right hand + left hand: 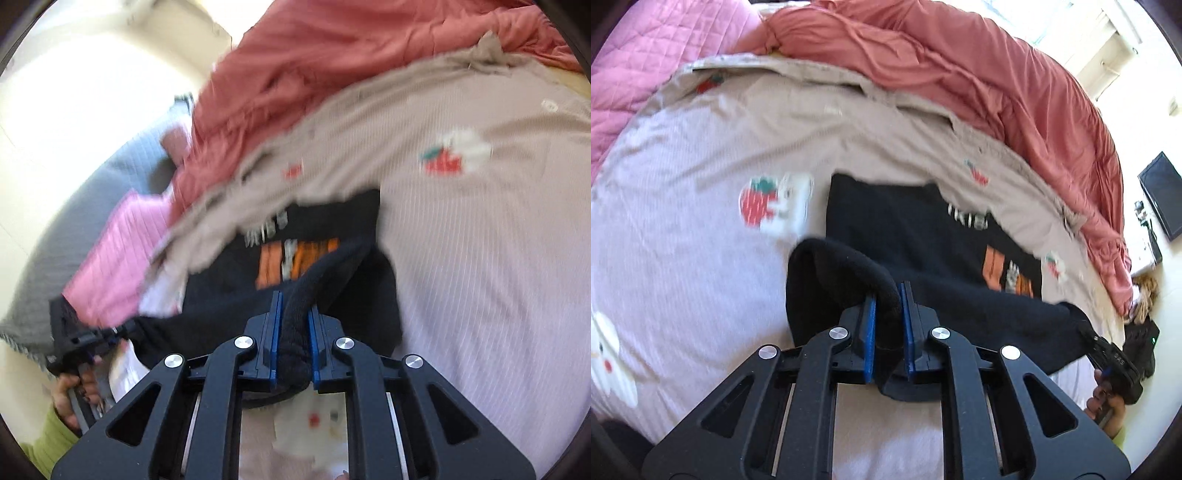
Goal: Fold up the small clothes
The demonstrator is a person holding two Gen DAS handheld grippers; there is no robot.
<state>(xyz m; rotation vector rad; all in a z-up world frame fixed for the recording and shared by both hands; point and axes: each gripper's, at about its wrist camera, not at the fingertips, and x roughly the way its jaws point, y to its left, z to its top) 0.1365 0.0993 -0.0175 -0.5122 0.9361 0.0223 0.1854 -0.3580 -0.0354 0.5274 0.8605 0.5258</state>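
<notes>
Left wrist: tool (888, 295) pinching shirt (905, 229) hem, prob. lifted

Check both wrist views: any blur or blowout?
Left wrist: bedspread prints smeared by motion, window top right blown out, shirt readable. Right wrist: heavier smear across the whole bed, wall at left overexposed. Both: strong fisheye bending, dark corners.

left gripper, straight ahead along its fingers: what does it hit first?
Likely the black garment itself. The left gripper is shut on that garment's near edge, and the rest lies flat on the strawberry-print bedsheet directly ahead. Depth is unclear through the fisheye, so the contact point is a guess.
</notes>
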